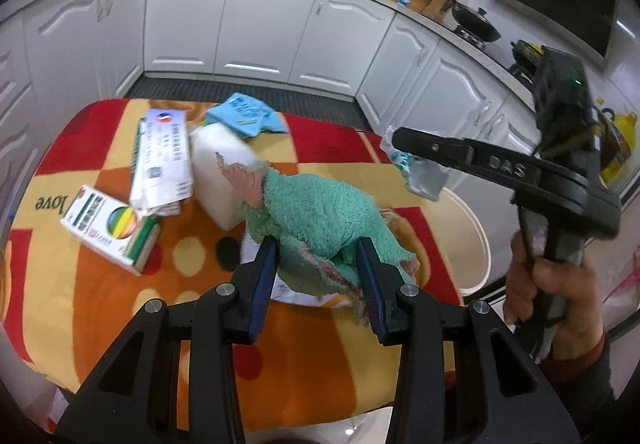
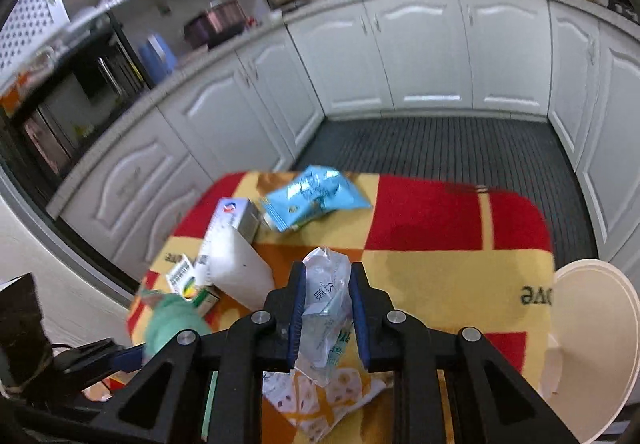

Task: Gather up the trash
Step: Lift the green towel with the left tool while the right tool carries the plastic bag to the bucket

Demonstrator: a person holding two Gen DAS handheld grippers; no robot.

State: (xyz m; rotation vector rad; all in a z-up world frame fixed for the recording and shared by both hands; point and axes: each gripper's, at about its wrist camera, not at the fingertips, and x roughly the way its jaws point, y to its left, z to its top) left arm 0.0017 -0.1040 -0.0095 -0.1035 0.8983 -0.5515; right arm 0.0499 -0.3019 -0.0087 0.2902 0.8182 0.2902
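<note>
hidden: white foam block (image 1: pixel 224 179) near end under fuzzy green cloth (image 1: pixel 316 219) | cut off: round white plastic bin (image 2: pixel 592 348) at right edge | blurred: fuzzy green cloth, left | unreadable: print on crumpled clear plastic wrapper (image 2: pixel 326 308)

The left gripper (image 1: pixel 318 264) points steeply downward and its blue pads press on both sides of a green cloth (image 1: pixel 316 211). The right gripper (image 2: pixel 326 304) also tilts downward, its jaws closed on a crumpled clear wrapper (image 2: pixel 326 308). A bare hand (image 1: pixel 556 296) grips its handle.
</note>
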